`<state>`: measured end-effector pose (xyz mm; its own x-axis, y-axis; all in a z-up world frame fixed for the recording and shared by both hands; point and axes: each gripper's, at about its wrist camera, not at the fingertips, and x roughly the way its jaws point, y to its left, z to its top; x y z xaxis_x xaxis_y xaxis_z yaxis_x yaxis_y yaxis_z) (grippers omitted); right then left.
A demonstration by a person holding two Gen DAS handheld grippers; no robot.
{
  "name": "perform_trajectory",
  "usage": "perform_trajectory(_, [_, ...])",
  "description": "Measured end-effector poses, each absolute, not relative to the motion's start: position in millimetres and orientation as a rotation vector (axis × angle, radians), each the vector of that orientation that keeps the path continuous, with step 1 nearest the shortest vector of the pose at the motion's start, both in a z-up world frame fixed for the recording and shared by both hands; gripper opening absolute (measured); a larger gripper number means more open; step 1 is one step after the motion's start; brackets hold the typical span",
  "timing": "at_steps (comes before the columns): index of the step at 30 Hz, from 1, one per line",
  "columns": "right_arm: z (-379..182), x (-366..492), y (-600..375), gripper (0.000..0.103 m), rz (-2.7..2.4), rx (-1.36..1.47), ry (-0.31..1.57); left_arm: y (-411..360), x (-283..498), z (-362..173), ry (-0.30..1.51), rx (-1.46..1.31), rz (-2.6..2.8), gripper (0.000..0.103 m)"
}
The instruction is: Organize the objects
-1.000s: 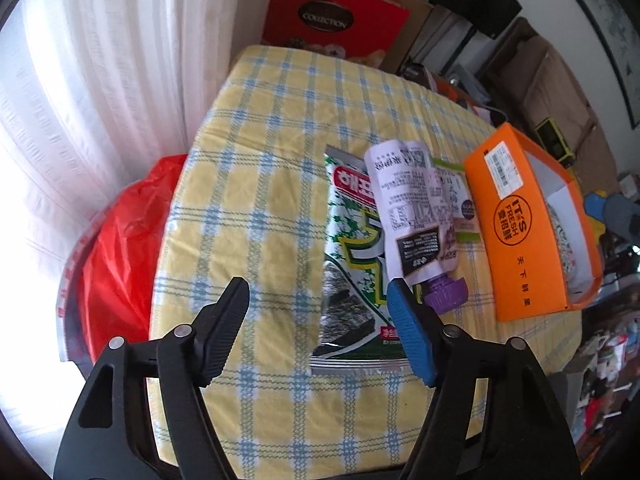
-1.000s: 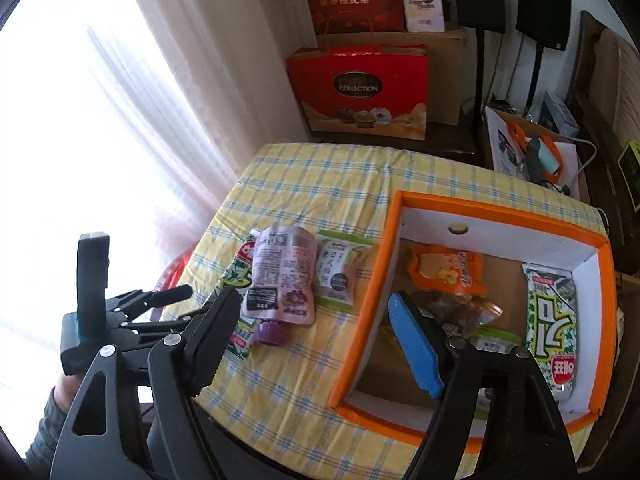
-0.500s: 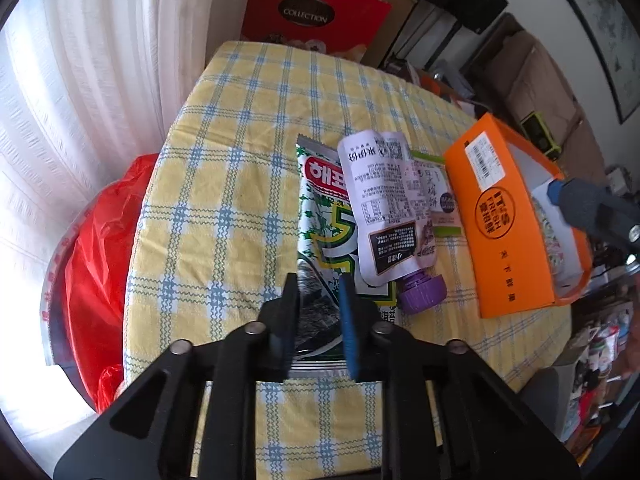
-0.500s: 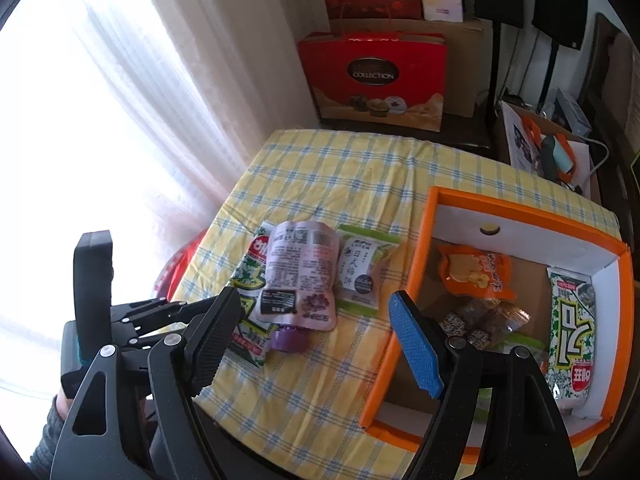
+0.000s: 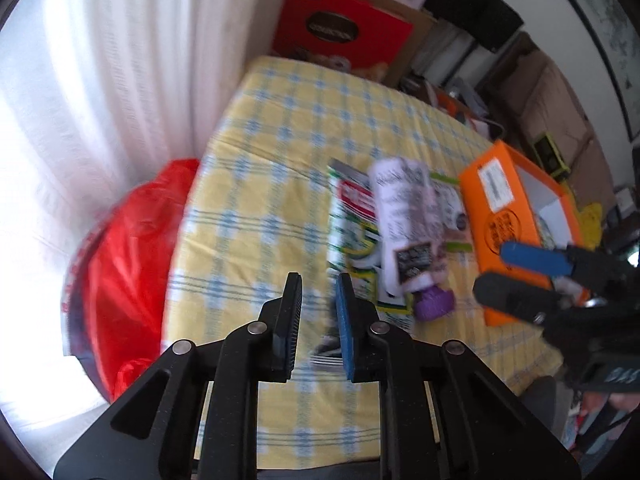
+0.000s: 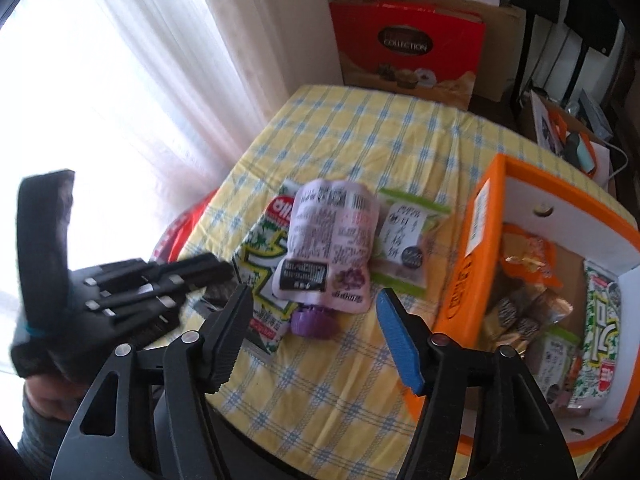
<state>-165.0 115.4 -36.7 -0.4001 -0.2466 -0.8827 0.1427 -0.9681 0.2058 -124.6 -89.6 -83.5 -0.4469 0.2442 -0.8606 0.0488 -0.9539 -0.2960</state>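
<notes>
A green seaweed packet [image 6: 260, 256] lies on the yellow checked table [image 6: 360, 132], and a pale pouch with a purple cap [image 6: 328, 248] lies over it. A small green-edged snack [image 6: 404, 240] rests beside them. My left gripper [image 5: 318, 280] is shut on the seaweed packet's [image 5: 352, 216] near corner, seen in the right wrist view as the left gripper [image 6: 226, 272]. My right gripper [image 6: 314, 294] hovers over the pouch's cap; its jaws are closing and nothing is pressed between them. The orange box [image 6: 460, 280] stands on the right and holds several snacks.
A red plastic bag [image 5: 124, 260] sits off the table's left edge by the white curtain [image 5: 120, 80]. A red gift box [image 6: 408, 48] and cardboard boxes stand behind the table. A person's sleeve [image 6: 36, 432] shows at the lower left.
My left jaws closed at the seaweed packet's corner. My right gripper moved left from over the orange box to above the pouch, came lower, and its jaws narrowed.
</notes>
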Motion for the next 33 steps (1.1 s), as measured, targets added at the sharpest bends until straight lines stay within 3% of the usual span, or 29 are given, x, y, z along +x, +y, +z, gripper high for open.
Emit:
perform_trajectory(7, [-55, -166, 101, 0.060, -2.417, 1.596, -0.094, -108, -127, -74, -0.475, -1.561, 2.586, 0.017])
perform_trajectory(15, [-73, -170, 85, 0.059, -2.381, 1.656, -0.020, -105, -126, -71, -0.512, -1.535, 2.585, 0.031])
perform_trajectory(21, [-89, -171, 82, 0.059, -2.371, 1.691, 0.010, -102, -127, -69, -0.514, -1.525, 2.577, 0.033])
perform_trajectory(23, [-88, -171, 82, 0.048, -2.378, 1.693, 0.019, -101, -128, -68, -0.517, -1.522, 2.569, 0.033])
perform_trajectory(29, [-85, -173, 88, 0.033, -2.388, 1.681, 0.006, -91, -127, -67, -0.530, -1.511, 2.529, 0.035])
perform_trajectory(33, [-82, -175, 91, 0.033, -2.393, 1.668, 0.008, -86, -130, -72, -0.577, -1.522, 2.468, 0.042])
